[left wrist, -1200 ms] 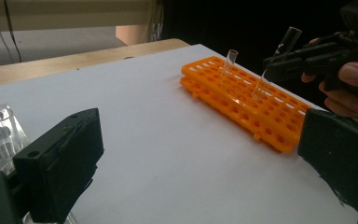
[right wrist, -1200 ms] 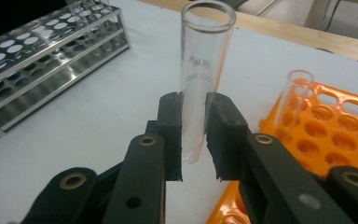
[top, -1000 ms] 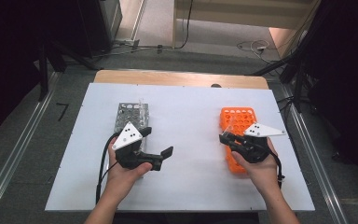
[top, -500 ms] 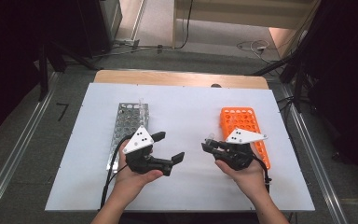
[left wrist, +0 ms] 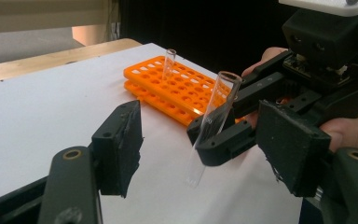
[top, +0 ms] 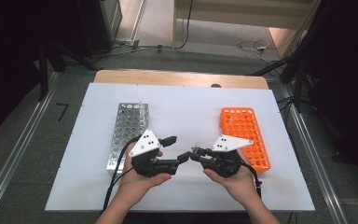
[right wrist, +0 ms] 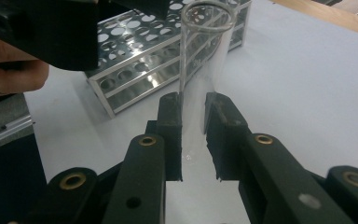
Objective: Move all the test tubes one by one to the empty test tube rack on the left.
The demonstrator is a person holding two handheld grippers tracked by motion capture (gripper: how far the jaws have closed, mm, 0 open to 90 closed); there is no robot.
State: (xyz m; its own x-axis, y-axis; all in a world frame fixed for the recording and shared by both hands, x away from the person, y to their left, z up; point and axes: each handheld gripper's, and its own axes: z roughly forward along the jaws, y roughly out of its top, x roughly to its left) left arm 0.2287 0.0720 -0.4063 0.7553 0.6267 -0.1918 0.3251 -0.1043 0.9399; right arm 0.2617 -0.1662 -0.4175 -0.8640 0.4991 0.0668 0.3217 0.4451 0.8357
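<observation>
Both hands have swung in to mid-surface: right gripper [top: 196,152] clamps a glass test tube [left wrist: 212,126], left gripper [left wrist: 205,154] closing around it, not yet gripping (handover looks imminent).

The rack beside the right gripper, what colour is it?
Bright orange rack, shown best in the left gripper view.

A shiny metal rack [top: 127,130] stood on the white table [top: 186,107]. An orange rack [top: 245,133] lay far across from it.
</observation>
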